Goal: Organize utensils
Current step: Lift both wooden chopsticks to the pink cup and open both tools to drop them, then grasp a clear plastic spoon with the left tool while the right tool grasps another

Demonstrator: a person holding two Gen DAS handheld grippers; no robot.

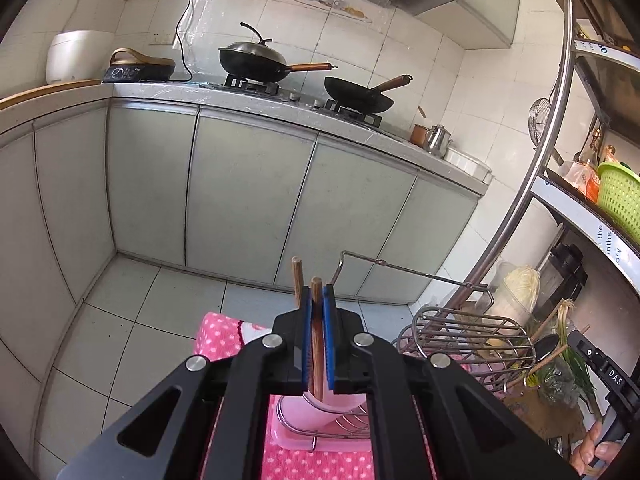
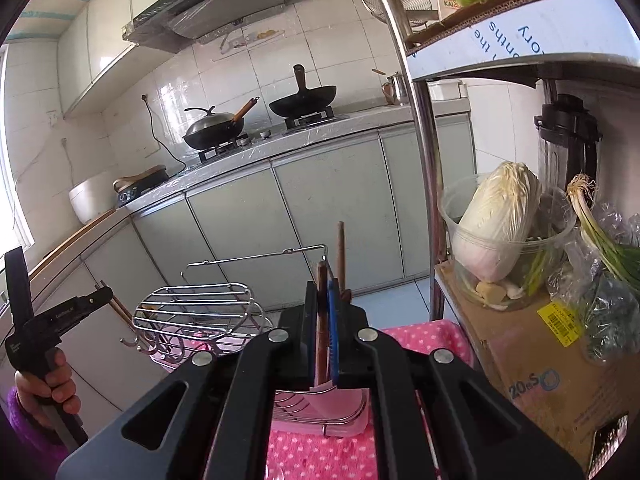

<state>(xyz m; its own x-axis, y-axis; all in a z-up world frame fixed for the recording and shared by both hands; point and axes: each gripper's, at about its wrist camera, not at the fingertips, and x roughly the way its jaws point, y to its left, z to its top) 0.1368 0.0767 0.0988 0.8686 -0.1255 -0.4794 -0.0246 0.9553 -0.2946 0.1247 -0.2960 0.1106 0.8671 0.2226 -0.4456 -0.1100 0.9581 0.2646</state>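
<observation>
A lidded wok (image 1: 253, 61) and an open wok (image 1: 359, 95) sit on the stove. A kettle (image 1: 437, 139) stands on the surface beside them. A cabbage (image 2: 496, 222) fills a clear tub on the shelf, under a green basket (image 1: 620, 198).

Each gripper (image 1: 317, 300) (image 2: 325, 292) consisted of black linkage arms with triangular cut-outs, joined by round silver rivets. The fingers (image 1: 329, 332) carried ribbed blue pads. A white "DAS" marking appeared on one black handle. The person wore a purple sleeve (image 2: 24, 428).
</observation>
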